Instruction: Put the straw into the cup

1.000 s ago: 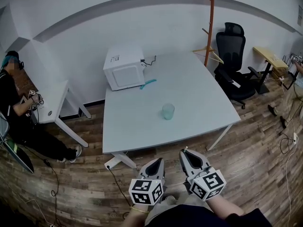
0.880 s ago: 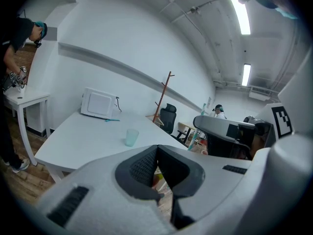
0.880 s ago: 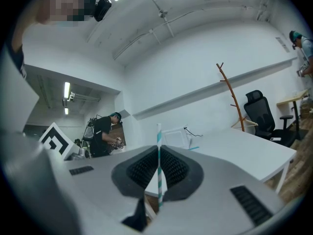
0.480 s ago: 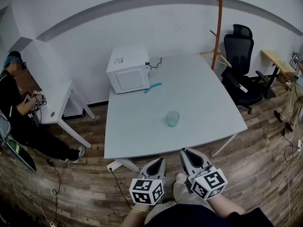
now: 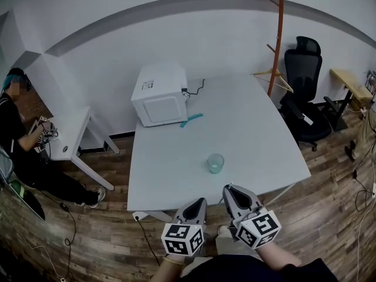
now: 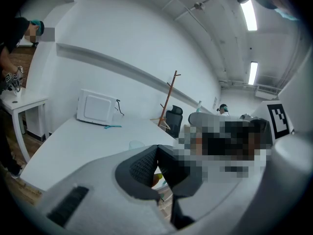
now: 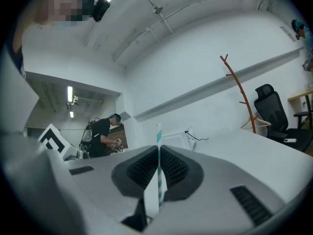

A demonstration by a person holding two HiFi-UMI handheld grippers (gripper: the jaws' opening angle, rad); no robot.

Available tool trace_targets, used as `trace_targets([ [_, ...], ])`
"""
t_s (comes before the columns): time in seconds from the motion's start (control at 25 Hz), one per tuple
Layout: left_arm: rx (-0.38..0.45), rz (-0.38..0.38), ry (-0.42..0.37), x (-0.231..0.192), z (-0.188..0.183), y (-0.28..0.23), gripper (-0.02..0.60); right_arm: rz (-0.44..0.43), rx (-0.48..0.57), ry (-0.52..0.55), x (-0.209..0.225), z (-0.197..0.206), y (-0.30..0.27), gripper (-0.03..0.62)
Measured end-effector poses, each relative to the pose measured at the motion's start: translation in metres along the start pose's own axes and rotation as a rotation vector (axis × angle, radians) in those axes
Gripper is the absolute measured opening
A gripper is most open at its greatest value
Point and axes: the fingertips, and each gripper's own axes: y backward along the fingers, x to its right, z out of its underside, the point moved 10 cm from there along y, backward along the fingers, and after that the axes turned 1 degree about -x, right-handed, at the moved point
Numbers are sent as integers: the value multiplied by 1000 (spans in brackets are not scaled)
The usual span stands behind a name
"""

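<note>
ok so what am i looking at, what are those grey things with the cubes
No robot here: a person holds a two-jaw gripper in each hand; the marker cubes belong to them. The head view, from a camera on the person's head, looks down on the left gripper, the right gripper and a white table. The other two views come from cameras riding on each gripper, looking along its jaws. On the table stand a microwave and a translucent cup, with a small teal item beside the microwave. The right gripper is shut on a teal-striped straw; the left is shut and empty.
</note>
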Motion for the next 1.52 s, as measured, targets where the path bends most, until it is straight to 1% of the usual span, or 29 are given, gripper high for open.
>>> trace_targets([
  [0.44, -7, -23, 15, -4, -18, -44, 18, -20, -19, -1, 43, -15, -33, 35],
  [0.88, 2, -93, 51, -25, -29, -84, 18, -85, -41, 8, 82, -21, -84, 35],
  [1.52, 2, -176, 113, -50, -32, -132, 18, -133, -85, 7, 131, -20, -141, 35],
])
